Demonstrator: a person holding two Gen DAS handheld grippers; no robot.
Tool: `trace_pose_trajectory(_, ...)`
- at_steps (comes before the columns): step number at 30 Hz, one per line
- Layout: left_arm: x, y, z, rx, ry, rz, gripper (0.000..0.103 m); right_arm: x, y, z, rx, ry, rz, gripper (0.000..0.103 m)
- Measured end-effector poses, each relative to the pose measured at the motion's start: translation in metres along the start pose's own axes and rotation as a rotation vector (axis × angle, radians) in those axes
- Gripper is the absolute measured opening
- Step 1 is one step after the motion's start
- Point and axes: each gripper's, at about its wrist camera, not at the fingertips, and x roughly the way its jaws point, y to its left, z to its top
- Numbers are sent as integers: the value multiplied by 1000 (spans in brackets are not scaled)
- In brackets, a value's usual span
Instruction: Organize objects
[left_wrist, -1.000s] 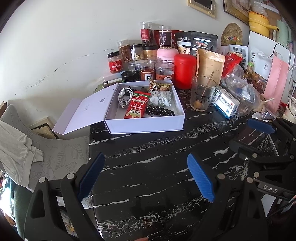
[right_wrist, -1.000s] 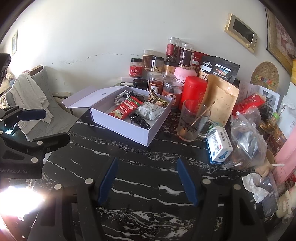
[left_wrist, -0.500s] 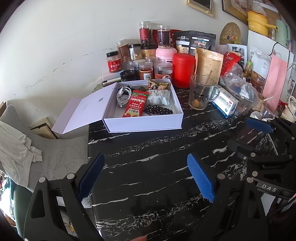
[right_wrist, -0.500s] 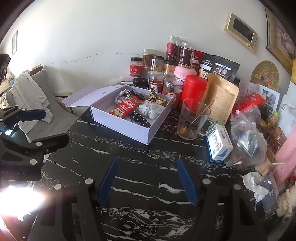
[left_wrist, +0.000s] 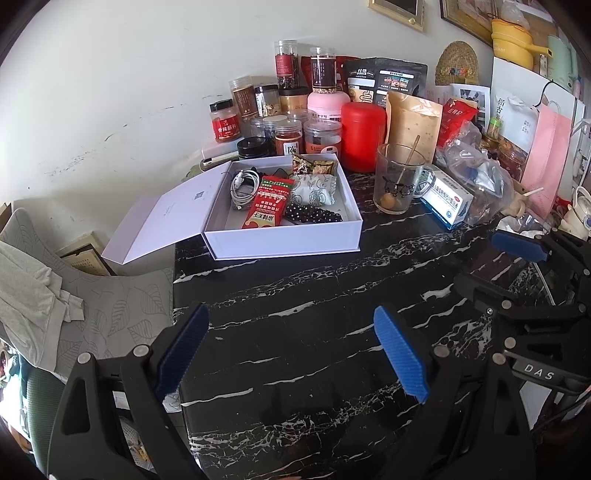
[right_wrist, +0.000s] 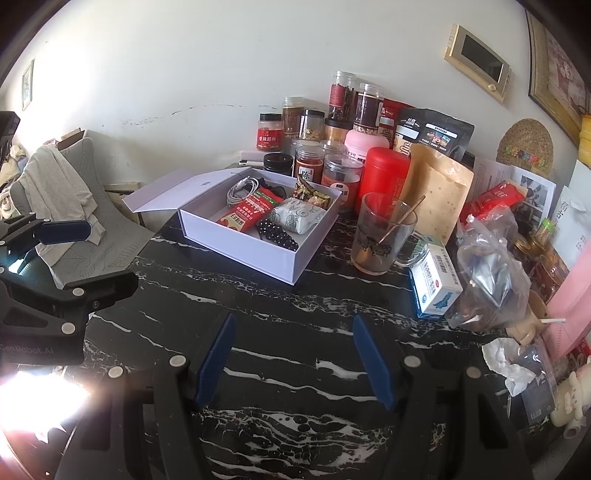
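Both grippers hung over bare black marble table (left_wrist: 295, 295), nothing held. Left gripper (left_wrist: 291, 350) had its jaws spread wide; right gripper (right_wrist: 295, 354) stood partly open, empty. White box (left_wrist: 280, 240), lid flapped off the table's left edge, sat at 12 o'clock, snacks and cable inside. Jars (left_wrist: 295, 125) crowded behind it; glass mug (left_wrist: 397, 181) and medicine carton (left_wrist: 445, 201) at 1 o'clock.
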Motion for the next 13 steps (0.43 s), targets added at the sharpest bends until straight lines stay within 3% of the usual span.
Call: trace_pose_trajectory(13,10,-12,-14,15,23,-10,90,0,-6,-17,41,14,-23,67)
